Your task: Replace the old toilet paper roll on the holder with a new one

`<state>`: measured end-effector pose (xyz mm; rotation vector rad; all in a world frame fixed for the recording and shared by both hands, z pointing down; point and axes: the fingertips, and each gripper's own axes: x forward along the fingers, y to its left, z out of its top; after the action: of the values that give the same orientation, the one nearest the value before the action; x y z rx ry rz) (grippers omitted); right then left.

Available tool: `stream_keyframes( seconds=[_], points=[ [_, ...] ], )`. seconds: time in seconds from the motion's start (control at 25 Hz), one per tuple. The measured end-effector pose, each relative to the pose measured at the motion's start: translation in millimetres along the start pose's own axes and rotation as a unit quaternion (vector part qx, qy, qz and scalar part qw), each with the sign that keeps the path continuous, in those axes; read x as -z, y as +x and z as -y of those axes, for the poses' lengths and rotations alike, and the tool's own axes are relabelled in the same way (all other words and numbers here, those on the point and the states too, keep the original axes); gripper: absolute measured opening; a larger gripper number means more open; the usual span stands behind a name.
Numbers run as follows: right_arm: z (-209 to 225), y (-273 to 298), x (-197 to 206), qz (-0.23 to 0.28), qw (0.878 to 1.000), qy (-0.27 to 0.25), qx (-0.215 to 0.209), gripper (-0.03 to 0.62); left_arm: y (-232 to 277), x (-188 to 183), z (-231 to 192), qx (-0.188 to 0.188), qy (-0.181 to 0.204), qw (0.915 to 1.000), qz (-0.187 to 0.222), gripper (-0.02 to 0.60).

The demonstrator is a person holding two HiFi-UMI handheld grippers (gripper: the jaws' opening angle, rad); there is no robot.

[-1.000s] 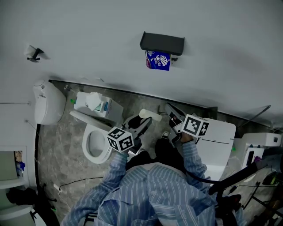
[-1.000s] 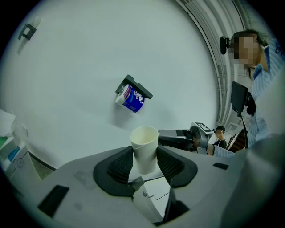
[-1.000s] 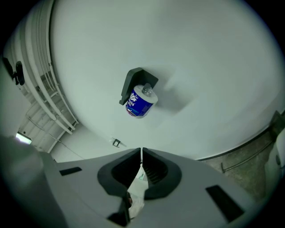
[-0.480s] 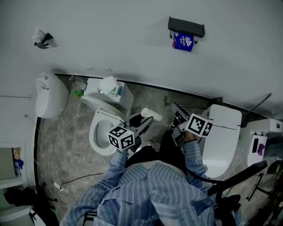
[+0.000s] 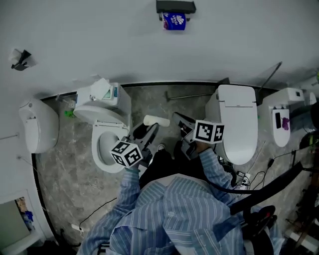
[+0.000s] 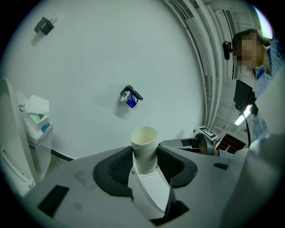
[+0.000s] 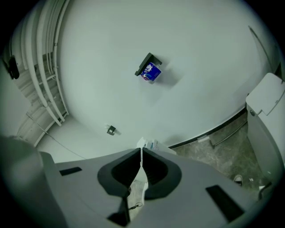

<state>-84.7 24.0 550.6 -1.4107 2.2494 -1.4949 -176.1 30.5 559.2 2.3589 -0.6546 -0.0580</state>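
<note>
A black paper holder (image 5: 174,7) is fixed high on the white wall, with a blue-wrapped roll (image 5: 174,21) hanging under it. My left gripper (image 5: 151,131) is shut on a cream cardboard tube (image 5: 156,120), which sticks out past the pads. In the left gripper view the tube (image 6: 144,144) stands between the black pads of the left gripper (image 6: 144,162), and the holder (image 6: 132,92) with the blue roll (image 6: 130,101) lies far ahead. My right gripper (image 5: 178,119) is shut and holds nothing. The right gripper (image 7: 141,156) points toward the holder (image 7: 147,63) and roll (image 7: 151,72).
A toilet (image 5: 107,144) with a tissue box (image 5: 102,89) on its tank stands at the left, another toilet (image 5: 239,124) with its lid down at the right. A white fixture (image 5: 37,124) sits far left. A metal bar (image 5: 192,94) lies along the wall's foot.
In the head view the holder has slid from upper right to the top centre. Both grippers have travelled across the floor area, the left still gripping the tube, the right still shut.
</note>
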Motion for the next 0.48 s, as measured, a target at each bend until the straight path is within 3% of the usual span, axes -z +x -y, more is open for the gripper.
stream_keyframes(
  seconds=[0.2,0.48],
  points=[
    [5,-23,8,0.003,1.000,-0.002,0.006,0.018,1,13,26,0.014,0.005,0.9999,-0.001,0.172],
    [15,-89,31,-0.005,1.000,-0.006,0.004,0.018,6,31,72,0.002,0.009,0.9998,0.016,0.172]
  ],
)
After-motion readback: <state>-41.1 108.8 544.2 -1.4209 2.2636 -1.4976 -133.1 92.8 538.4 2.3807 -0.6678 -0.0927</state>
